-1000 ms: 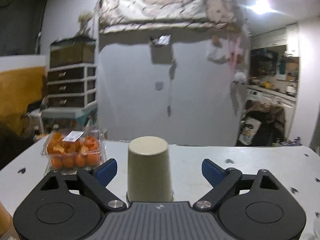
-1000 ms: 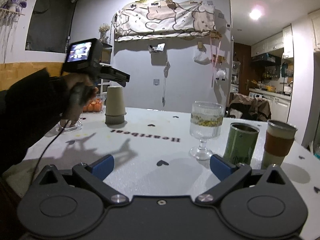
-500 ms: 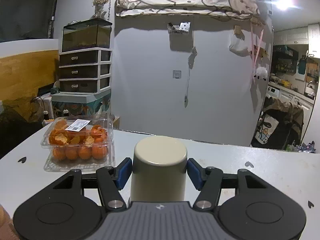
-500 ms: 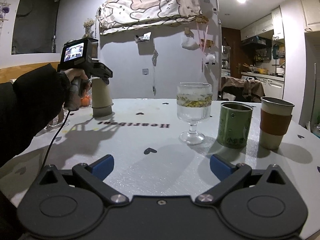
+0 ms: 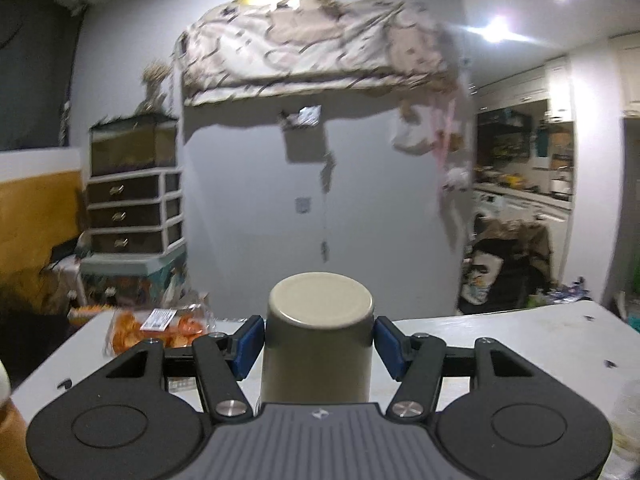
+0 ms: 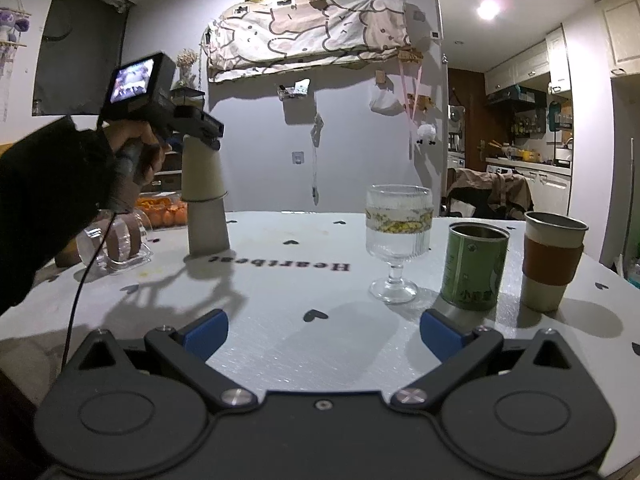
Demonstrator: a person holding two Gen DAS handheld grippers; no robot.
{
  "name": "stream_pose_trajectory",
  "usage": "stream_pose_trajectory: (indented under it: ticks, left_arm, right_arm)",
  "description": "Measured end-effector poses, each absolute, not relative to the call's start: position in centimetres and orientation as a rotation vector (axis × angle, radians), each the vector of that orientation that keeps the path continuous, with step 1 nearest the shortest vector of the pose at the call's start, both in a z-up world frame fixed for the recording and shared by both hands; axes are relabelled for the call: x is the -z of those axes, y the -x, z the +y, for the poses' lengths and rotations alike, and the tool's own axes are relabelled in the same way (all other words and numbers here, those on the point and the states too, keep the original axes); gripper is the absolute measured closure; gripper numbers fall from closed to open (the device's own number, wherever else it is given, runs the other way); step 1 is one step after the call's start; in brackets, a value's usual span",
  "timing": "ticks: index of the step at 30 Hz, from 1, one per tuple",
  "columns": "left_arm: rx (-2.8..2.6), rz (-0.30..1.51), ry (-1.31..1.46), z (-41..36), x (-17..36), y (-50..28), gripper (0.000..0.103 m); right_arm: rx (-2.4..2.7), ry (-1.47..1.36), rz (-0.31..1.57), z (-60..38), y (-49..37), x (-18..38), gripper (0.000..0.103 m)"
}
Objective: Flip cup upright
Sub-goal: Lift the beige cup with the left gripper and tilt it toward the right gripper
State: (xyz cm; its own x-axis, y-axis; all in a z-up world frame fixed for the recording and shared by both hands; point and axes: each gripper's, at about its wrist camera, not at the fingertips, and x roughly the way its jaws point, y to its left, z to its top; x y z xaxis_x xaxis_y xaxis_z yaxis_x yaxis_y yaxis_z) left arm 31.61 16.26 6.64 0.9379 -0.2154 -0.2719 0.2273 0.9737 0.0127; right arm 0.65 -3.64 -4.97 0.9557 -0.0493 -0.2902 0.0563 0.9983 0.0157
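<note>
A beige cup is upside down, base up, between the blue pads of my left gripper, which is shut on it. In the right wrist view the left gripper holds this cup raised, its rim over a second upside-down beige cup that stands on the white table. My right gripper is open and empty, low over the near part of the table.
A stemmed glass, a green tin and a cup with a brown sleeve stand at the right. A clear box of oranges and a clear tape holder are at the left.
My left gripper closed on the upside-down cup and lifted it off the cup beneath. The right gripper stayed open and barely moved.
</note>
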Motion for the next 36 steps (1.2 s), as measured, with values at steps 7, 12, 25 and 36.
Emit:
stream_pose_trajectory:
  ticks: [7, 12, 25, 36]
  left_arm:
    - [0.396, 0.233, -0.11, 16.5, -8.0, -24.2, 0.042]
    - [0.541, 0.263, -0.136, 16.3, -6.4, -19.4, 0.042]
    - [0.792, 0.523, -0.136, 15.7, 1.0, -14.3, 0.042]
    - [0.807, 0.502, -0.126, 15.5, 1.6, -13.7, 0.038]
  right_arm:
    - [0.036, -0.033, 0.286, -3.2, -0.7, 4.8, 0.0]
    - [0.03, -0.047, 0.282, -3.2, -0.7, 4.9, 0.0]
    - [-0.01, -0.061, 0.302, -3.0, -0.6, 5.4, 0.0]
    - [-0.22, -0.063, 0.364, -1.0, -0.6, 6.1, 0.046]
